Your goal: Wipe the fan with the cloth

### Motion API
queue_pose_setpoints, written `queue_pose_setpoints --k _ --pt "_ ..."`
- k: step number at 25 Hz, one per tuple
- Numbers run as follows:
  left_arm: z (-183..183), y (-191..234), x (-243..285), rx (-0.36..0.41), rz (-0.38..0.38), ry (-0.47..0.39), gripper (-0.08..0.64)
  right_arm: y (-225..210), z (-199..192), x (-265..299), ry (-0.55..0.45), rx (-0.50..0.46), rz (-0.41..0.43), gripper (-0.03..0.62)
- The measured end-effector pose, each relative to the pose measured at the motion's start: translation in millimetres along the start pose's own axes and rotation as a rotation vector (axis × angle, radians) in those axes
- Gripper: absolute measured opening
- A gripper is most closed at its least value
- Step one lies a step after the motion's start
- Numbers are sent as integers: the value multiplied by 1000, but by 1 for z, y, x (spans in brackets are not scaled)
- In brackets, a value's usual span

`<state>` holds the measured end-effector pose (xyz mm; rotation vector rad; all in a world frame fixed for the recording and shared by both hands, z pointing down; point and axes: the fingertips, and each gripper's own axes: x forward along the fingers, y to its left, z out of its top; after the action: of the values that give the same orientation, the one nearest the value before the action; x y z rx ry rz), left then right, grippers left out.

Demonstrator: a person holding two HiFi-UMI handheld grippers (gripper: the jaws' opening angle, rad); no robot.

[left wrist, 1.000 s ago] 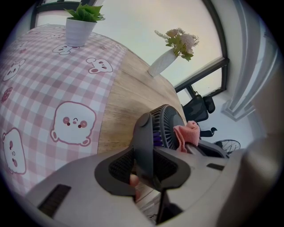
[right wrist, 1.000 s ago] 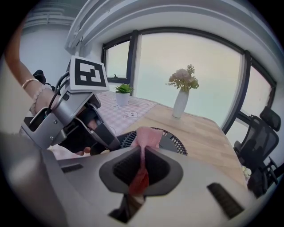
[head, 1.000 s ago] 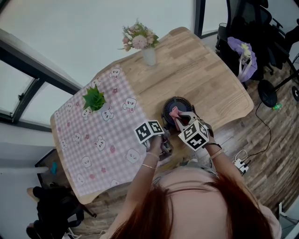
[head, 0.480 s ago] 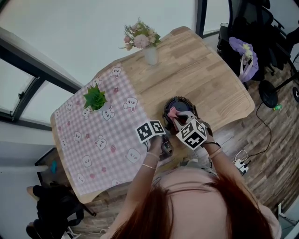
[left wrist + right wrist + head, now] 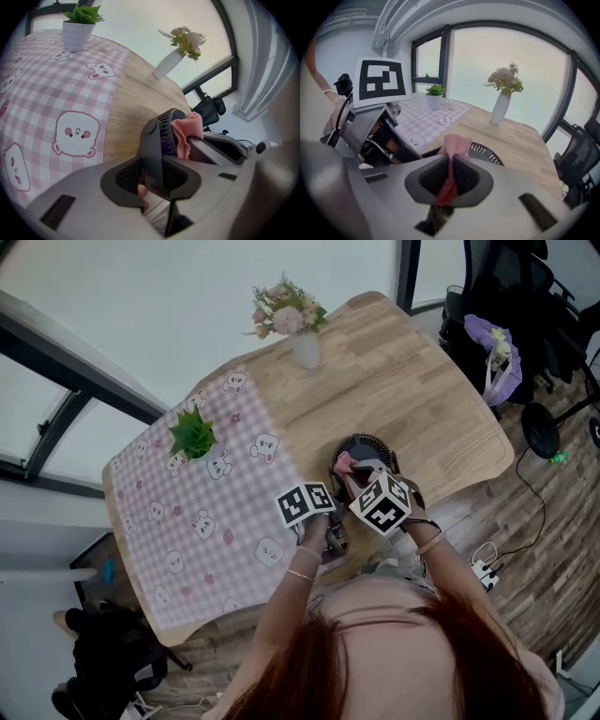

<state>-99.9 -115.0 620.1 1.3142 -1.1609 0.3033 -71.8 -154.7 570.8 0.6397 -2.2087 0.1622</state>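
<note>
A small dark round fan (image 5: 362,454) stands near the front edge of the wooden table (image 5: 412,390). Its grille shows in the right gripper view as the fan (image 5: 487,153), and its stand and rim show as the fan (image 5: 154,140) in the left gripper view. My left gripper (image 5: 152,176) is shut on the fan's dark stand. My right gripper (image 5: 449,176) is shut on a pink cloth (image 5: 453,146), which lies against the fan's grille. The same cloth (image 5: 345,465) shows on the fan's left side in the head view, and as the cloth (image 5: 186,133) against the rim in the left gripper view.
A pink checked tablecloth (image 5: 187,521) covers the table's left part, with a small green plant (image 5: 191,435) on it. A white vase of flowers (image 5: 302,334) stands at the far edge. Dark office chairs (image 5: 525,306) stand at the right, beyond the table.
The right gripper with the cloth has shifted a little leftward over the fan. The left gripper has stayed put on the fan's stand.
</note>
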Motion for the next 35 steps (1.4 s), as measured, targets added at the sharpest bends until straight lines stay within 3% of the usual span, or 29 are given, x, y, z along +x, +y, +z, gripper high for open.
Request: queue_pose_setpoints --k 26,35 --pt "1 0 0 -50 -3 -25 112 -23 19 19 -1 -9 -6 23" --pt "1 2 0 -80 12 -53 112 -27 18 16 -30 -73 -72 23"
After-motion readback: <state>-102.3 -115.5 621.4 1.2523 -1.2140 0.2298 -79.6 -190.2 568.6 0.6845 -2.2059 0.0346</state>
